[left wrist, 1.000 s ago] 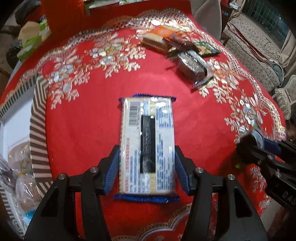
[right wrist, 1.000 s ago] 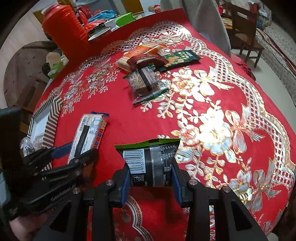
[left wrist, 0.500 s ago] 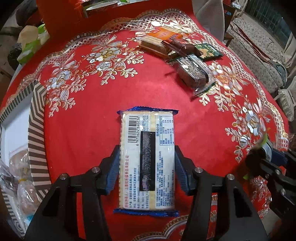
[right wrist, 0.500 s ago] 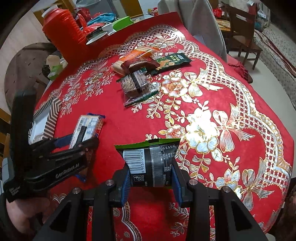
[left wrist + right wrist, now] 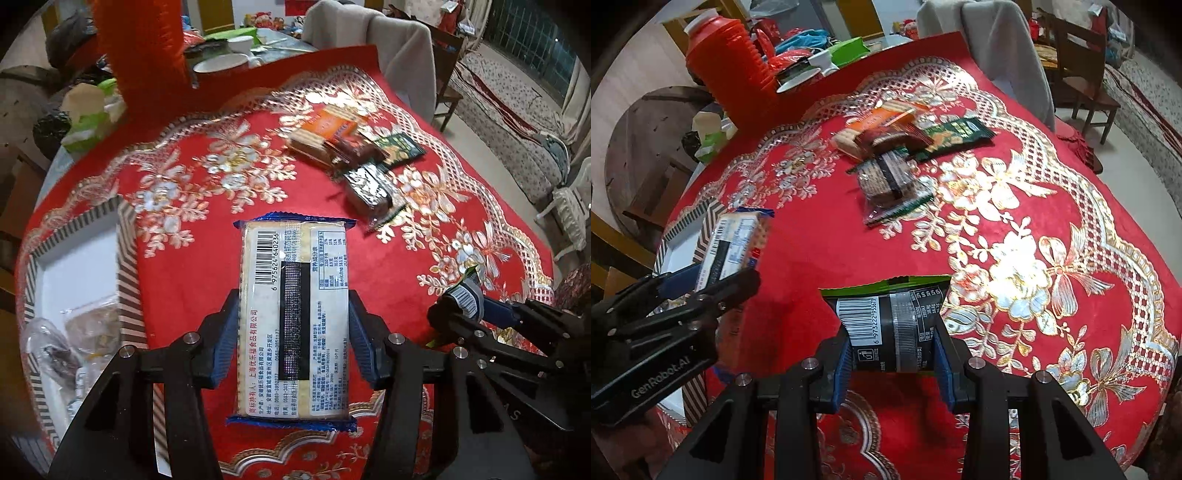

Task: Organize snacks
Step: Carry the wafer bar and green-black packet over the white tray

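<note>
The left hand-held gripper (image 5: pixel 293 332) is clamped on the cracker pack (image 5: pixel 293 314), held above the counter (image 5: pixel 207 266) beside the tray (image 5: pixel 127 266). The right hand-held gripper (image 5: pixel 892 350) is clamped on a dark packet (image 5: pixel 886 328). The long pack may tip, slip or catch the tray rim.

Dim warm indoor light glares off the gold-embroidered red velvet tablecloth (image 5: pixel 1015 258), while fisheye bending darkens both views' corners and the ribbed red plastic flask (image 5: pixel 144 55) blurs
</note>
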`<state>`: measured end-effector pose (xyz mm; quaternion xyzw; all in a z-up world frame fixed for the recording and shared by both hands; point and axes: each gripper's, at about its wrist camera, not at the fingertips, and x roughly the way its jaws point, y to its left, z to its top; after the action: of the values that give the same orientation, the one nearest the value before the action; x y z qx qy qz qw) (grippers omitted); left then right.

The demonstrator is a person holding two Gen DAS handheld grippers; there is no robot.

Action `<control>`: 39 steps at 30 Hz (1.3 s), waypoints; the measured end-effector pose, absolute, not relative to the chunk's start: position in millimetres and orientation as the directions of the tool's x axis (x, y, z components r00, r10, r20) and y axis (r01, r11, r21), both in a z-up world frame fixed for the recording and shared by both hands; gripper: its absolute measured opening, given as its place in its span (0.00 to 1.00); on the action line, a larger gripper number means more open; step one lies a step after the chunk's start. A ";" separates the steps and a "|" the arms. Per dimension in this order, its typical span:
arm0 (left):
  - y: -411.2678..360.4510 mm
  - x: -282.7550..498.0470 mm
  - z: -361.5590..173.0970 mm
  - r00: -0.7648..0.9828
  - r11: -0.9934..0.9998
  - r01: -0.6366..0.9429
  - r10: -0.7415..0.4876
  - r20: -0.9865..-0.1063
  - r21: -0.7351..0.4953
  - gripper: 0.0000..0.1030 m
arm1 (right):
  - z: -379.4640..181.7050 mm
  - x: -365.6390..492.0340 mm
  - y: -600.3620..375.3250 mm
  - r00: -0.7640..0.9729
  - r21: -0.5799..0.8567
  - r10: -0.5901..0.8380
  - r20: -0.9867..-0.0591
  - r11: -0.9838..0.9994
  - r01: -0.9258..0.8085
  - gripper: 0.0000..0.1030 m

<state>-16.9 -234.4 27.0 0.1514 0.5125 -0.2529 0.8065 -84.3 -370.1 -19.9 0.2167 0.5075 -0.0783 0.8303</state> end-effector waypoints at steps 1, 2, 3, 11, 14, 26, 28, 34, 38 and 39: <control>-231.3 -15.8 28.0 0.350 0.830 0.558 -0.252 -0.902 -0.016 0.52 | -18.4 -83.2 -367.7 0.474 0.279 0.089 -0.876 0.895 0.347 0.36; -227.7 -14.9 28.9 0.352 0.833 0.553 -0.251 -0.902 -0.016 0.52 | -17.0 -82.2 -365.1 0.476 0.278 0.088 -0.875 0.896 0.345 0.36; -222.8 -13.5 30.2 0.356 0.837 0.546 -0.251 -0.900 -0.018 0.52 | -15.7 -81.4 -362.2 0.477 0.276 0.087 -0.874 0.898 0.344 0.36; -189.1 -5.7 40.2 0.385 0.859 0.512 -0.253 -0.887 -0.023 0.52 | -4.4 -67.7 -330.6 0.487 0.263 0.085 -0.869 0.913 0.312 0.36; -173.6 -1.4 42.1 0.394 0.866 0.499 -0.255 -0.883 -0.028 0.52 | -0.2 -61.9 -315.6 0.491 0.258 0.086 -0.867 0.920 0.294 0.36; -106.2 19.4 45.9 0.426 0.895 0.446 -0.246 -0.871 -0.034 0.52 | 9.6 -31.8 -249.4 0.502 0.240 0.097 -0.859 0.943 0.229 0.36; -94.5 23.2 45.2 0.430 0.899 0.437 -0.242 -0.870 -0.035 0.52 | 10.3 -27.5 -240.1 0.501 0.238 0.100 -0.859 0.946 0.219 0.36; -65.1 34.8 41.9 0.430 0.911 0.411 -0.235 -0.872 -0.042 0.52 | 12.5 -14.2 -212.3 0.500 0.235 0.109 -0.859 0.952 0.196 0.36; -48.0 44.8 41.1 0.435 0.911 0.410 -0.232 -0.870 -0.038 0.52 | 14.0 -7.7 -195.6 0.497 0.236 0.121 -0.859 0.956 0.175 0.36; -41.1 50.4 41.2 0.434 0.912 0.409 -0.234 -0.870 -0.042 0.52 | 14.8 -6.9 -191.3 0.498 0.236 0.125 -0.858 0.958 0.166 0.36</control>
<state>50.4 -41.1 41.2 0.0877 0.4965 -0.1908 0.8422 -6.9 -191.3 14.8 0.1453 0.5010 -0.0118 0.8531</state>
